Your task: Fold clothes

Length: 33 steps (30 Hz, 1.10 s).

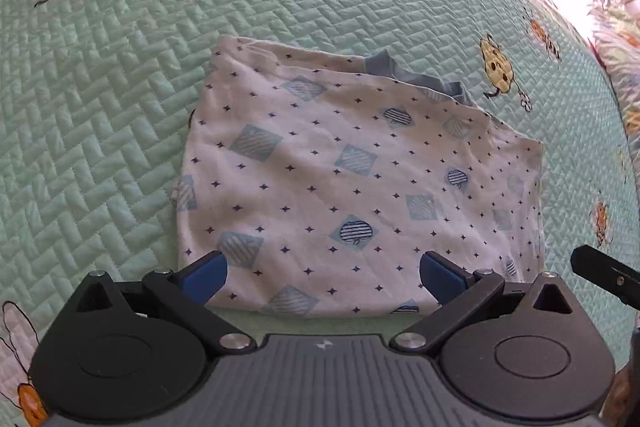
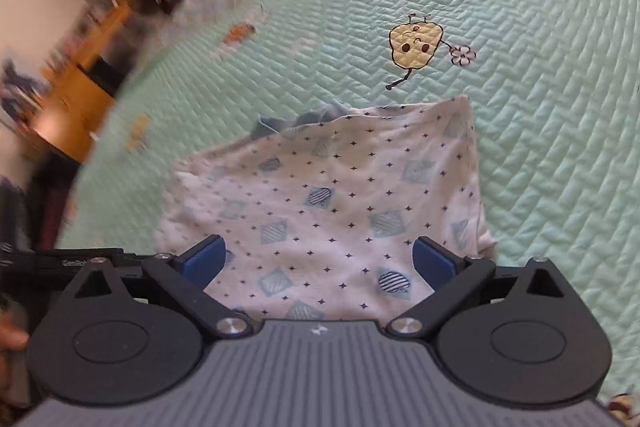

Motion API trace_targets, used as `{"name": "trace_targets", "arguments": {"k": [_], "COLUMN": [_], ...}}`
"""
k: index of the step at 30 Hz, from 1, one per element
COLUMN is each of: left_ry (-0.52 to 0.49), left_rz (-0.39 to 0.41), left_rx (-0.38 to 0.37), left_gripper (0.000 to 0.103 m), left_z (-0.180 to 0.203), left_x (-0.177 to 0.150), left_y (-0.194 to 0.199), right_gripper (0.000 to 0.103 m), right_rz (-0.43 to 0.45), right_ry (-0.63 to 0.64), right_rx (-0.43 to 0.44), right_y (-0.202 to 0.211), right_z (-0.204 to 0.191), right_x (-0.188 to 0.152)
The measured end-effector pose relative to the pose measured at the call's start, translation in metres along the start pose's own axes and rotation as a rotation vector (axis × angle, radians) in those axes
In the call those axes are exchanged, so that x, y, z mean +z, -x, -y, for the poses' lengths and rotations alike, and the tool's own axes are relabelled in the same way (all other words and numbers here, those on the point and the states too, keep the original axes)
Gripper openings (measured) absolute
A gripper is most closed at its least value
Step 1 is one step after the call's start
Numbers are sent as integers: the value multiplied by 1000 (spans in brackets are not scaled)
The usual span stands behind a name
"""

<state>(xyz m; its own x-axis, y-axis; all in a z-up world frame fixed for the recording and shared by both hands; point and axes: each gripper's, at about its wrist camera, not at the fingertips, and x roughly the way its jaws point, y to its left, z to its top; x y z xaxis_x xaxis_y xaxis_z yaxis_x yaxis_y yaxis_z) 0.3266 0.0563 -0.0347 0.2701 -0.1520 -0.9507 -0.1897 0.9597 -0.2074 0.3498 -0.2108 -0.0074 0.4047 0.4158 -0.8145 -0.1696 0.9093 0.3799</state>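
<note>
On the mint quilted bedspread [image 1: 120,87] lay one folded garment [image 1: 352,179], white with small dark stars and pale blue diamonds, at the middle of both views. Two grippers hung over its near edge: the left gripper [image 1: 323,277] and the right gripper [image 2: 319,265], each with jaws spread wide and nothing between the blue pads. One blue collar [image 1: 416,77] peeked out at the fold's 1 o'clock corner, mostly hidden. At 3 o'clock in the left view a black part [image 1: 604,273] was cut off; the room at 10 o'clock in the right view was blurred
</note>
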Motion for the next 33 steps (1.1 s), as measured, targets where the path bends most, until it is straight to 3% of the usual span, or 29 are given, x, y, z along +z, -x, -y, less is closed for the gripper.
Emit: {"name": "trace_targets", "arguments": {"k": [3,8,11,15,25,33], "left_ry": [-13,19,51,37,-29,-50], "left_rz": [-84,-154,-153,-159,-169,-127], "left_rx": [102,14,-4,29,58,13], "left_gripper": [102,102,102,102,102,102], "left_z": [14,13,9,6,16,16], "left_x": [7,27,39,46,37,31], "left_y": [-6,-9,-8,-13,-24,-14], "right_gripper": [100,100,100,100,100,100], "right_rz": [-119,-252,-265,-271,-279,-256], "right_ry": [33,25,41,76,97,83], "right_rx": [-148,-160,-174,-201,-210,-161], "right_y": [-14,-34,-38,-45,-53,-44], "right_z": [-12,-23,-33,-44,-44,-37], "right_x": [8,14,21,31,29,27]}}
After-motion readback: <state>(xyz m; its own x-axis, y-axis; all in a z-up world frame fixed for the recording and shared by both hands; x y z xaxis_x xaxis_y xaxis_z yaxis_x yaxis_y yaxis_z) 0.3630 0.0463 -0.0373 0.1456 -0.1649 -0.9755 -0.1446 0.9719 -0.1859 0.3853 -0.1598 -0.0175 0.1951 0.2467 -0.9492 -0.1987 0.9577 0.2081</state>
